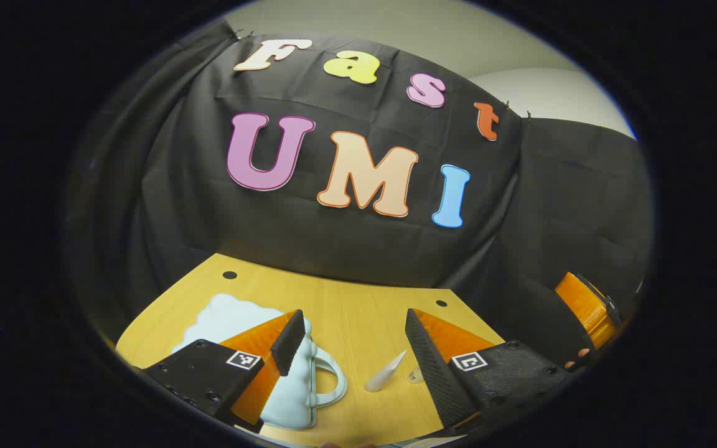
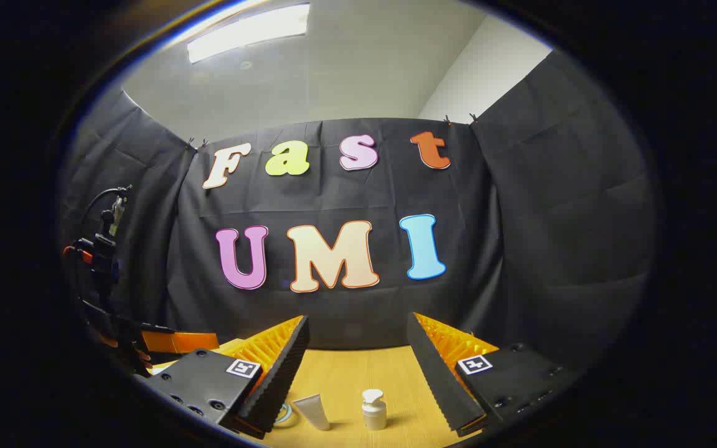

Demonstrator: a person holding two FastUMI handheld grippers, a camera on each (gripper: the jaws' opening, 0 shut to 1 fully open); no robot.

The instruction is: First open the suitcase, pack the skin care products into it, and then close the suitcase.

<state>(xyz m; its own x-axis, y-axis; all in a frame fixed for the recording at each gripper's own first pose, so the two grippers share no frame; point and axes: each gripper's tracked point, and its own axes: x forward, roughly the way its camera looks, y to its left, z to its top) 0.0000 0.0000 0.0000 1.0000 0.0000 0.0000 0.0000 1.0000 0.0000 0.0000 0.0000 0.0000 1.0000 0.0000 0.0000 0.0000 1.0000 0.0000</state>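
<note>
A pale blue cloud-shaped suitcase (image 1: 224,317) lies flat on the wooden table (image 1: 358,305), its handle (image 1: 328,381) pointing right; my left finger covers part of it. A white tube (image 1: 386,373) lies to the right of the handle. My left gripper (image 1: 353,317) hovers open above them with nothing between its fingers. In the right gripper view, the white tube (image 2: 312,411) and a small white pump bottle (image 2: 374,410) rest on the table (image 2: 346,373) below my open right gripper (image 2: 358,322). A bit of pale blue (image 2: 284,414) peeks out beside the left finger.
The black cloth wall closes the table's far side. The other gripper (image 1: 585,305) shows at the right edge of the left gripper view, and at the left (image 2: 178,341) of the right gripper view beside a stand with cables (image 2: 106,249). Two small holes (image 1: 229,274) mark the tabletop.
</note>
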